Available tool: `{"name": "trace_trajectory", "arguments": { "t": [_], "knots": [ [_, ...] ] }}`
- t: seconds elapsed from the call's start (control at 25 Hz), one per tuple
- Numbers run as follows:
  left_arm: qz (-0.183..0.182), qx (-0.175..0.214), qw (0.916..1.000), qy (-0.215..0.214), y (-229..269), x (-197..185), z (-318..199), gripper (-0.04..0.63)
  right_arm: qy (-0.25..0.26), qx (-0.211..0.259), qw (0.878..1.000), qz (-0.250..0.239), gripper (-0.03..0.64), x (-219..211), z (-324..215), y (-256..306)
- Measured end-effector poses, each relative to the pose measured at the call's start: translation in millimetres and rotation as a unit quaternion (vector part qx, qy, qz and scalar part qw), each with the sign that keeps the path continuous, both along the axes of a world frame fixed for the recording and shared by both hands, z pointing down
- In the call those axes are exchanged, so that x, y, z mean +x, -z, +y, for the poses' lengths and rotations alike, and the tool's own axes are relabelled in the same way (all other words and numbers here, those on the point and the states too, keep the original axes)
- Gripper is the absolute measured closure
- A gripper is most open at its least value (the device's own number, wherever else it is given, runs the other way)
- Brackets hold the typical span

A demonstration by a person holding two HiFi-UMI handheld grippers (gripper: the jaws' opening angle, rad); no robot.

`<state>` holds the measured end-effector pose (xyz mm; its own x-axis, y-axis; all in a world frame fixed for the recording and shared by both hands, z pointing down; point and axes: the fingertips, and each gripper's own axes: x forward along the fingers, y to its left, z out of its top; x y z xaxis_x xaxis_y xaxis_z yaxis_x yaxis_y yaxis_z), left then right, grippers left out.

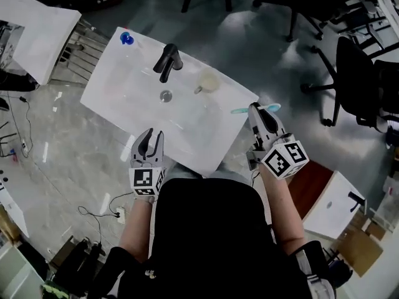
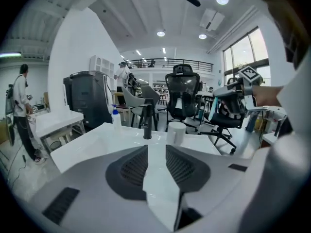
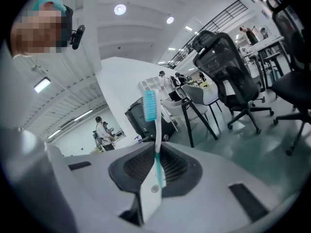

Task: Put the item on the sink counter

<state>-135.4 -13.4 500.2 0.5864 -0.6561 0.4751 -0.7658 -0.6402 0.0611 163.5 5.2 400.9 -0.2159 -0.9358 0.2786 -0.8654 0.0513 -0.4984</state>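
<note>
Fingers of our right gripper [image 3: 157, 159] are clenched on the toothbrush [image 3: 150, 106]. They pinch its slim handle partway along, so the teal bristle head sticks out free on one side and the white tail on the other. In the head view the brush [image 1: 255, 109] hangs crosswise in the right gripper [image 1: 258, 114], just beside the right corner of the white sink desk [image 1: 131, 98] and not yet on it. Our left gripper [image 1: 151, 137] waits at the near edge of the desk with its fingers released and nothing between them, as the left gripper view confirms [image 2: 156, 154].

We judge the toothbrush to be very light, stiff and smooth. It could swivel or slide in the pads if we loosen too soon, so the mid-handle hold suits it. We should keep clear of the soft bristles. It will likely roll a little on the glossy top, so a flat patch away from the tap [image 1: 167, 61] and cup [image 1: 209, 81] looks safest.
</note>
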Motion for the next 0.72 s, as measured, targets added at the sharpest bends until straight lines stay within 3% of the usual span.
{"name": "trace_trajectory", "arguments": {
  "t": [0.32,0.72],
  "knots": [
    [0.014,-0.004,0.9953,0.096,13.4,-48.0,22.1,0.499,0.09,0.017,0.995,0.027,0.565,-29.3,-75.2,-7.9],
    [0.008,-0.037,0.9876,0.152,-5.2,-86.4,55.9,0.506,0.125,-0.003,0.989,0.081,0.565,-55.0,-121.0,-46.6]
  ]
}}
